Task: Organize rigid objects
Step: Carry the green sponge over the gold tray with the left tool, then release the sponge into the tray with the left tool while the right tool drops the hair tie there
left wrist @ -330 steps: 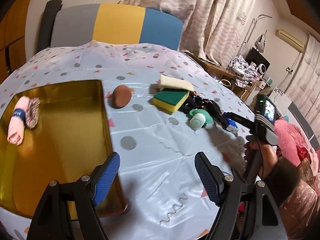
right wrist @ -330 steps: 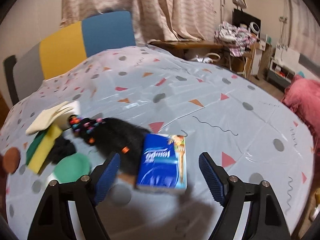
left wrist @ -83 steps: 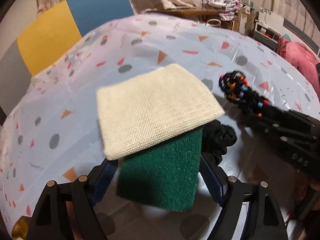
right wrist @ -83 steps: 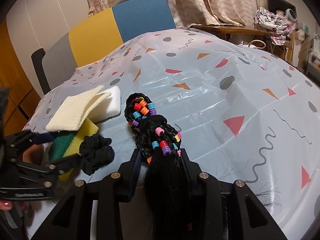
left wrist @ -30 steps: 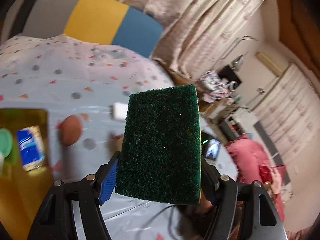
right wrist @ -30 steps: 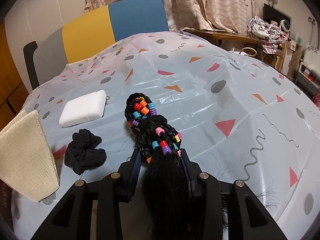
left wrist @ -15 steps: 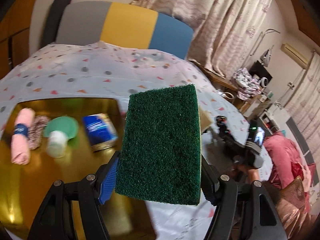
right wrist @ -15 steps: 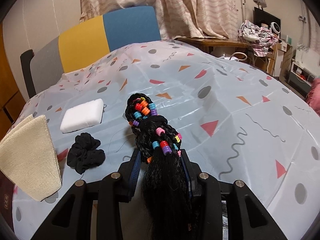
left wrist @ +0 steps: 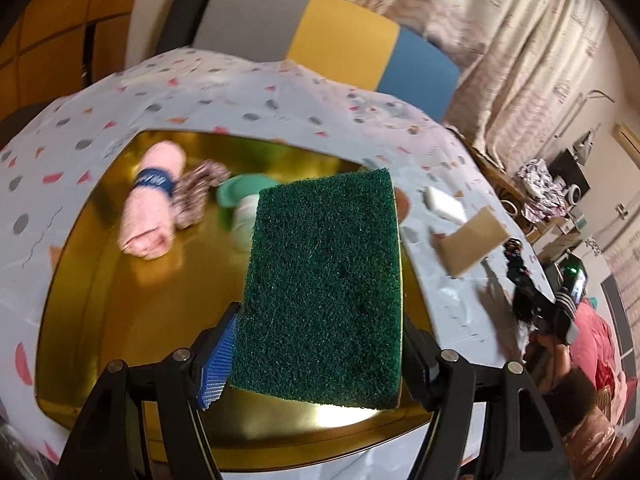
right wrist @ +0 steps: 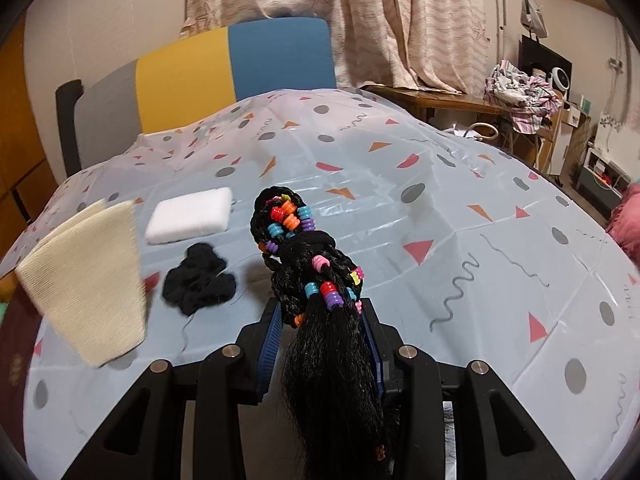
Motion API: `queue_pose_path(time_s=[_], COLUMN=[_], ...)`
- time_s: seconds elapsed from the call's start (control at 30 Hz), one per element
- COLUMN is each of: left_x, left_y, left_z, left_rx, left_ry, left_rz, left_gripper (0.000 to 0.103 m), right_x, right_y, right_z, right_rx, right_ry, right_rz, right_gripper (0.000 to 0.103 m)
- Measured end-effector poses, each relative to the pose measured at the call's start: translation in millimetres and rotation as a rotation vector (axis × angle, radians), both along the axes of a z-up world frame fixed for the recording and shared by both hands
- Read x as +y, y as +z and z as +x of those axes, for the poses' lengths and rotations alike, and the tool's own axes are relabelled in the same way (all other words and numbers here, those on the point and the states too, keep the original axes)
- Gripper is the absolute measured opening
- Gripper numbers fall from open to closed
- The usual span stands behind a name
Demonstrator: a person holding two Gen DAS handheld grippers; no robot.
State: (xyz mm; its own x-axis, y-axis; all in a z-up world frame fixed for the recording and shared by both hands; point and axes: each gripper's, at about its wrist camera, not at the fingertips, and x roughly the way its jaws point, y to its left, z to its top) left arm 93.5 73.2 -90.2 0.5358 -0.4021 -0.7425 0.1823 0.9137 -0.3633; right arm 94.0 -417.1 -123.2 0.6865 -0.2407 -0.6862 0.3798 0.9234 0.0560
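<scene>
Sorting about half done, both grippers loaded.

The left gripper (left wrist: 316, 356) clamps the green sponge (left wrist: 324, 292) above the gold tray (left wrist: 72, 288), which already holds several items; the right gripper (right wrist: 320, 344) pinches the beaded hairpiece (right wrist: 316, 288). White block (right wrist: 190, 216), black scrunchie (right wrist: 198, 278) and cream cloth (right wrist: 86, 280) remain on the table.

A chair (right wrist: 224, 68) with grey, yellow and blue panels stood behind the table, its back rising above the far edge of the patterned tablecloth (right wrist: 440, 216). Pale curtains (right wrist: 380, 20) with a wavy print hung behind it. To the right, a wooden side table (right wrist: 444, 100) carried a heap of crumpled laundry (right wrist: 520, 80), with a dark screen (right wrist: 544, 60) behind the heap and what looked like a small fan (right wrist: 560, 76) beside it. Orange-brown wooden panelling (left wrist: 44, 28) filled the left wall. Something pink (right wrist: 626, 220) showed at the right edge, too cropped to identify.
</scene>
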Motion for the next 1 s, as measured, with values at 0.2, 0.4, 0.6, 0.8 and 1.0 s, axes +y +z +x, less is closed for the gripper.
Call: queue_pose_path(time_s=[0.2, 0.4, 0.6, 0.8, 1.0], left_x=[20, 35, 51, 48, 46], left_y=[-10, -18, -29, -39, -35], left_z=[2, 8, 13, 19, 17], left_rx=[0.047, 0.078, 0.137, 0.126, 0.087], left_ry=[0.027, 0.051, 0.054, 0.038, 0.059], left_rz=[0.055, 0.201, 0.291, 0.426, 0.416], left_gripper=[0.072, 0.072, 0.072, 0.073, 0.083], right_x=[19, 43, 81, 140, 211], right_y=[11, 32, 63, 94, 101], right_z=[-24, -41, -56, -60, -52], right_rx=[-0.021, -0.073, -0.149, -0.201, -0.161], right_ry=[0.032, 0.054, 0.117, 0.265, 0.453], right_rz=[0.053, 0.134, 0.187, 0.217, 0.277], right_gripper=[0.038, 0.038, 0.038, 0.038, 0.038])
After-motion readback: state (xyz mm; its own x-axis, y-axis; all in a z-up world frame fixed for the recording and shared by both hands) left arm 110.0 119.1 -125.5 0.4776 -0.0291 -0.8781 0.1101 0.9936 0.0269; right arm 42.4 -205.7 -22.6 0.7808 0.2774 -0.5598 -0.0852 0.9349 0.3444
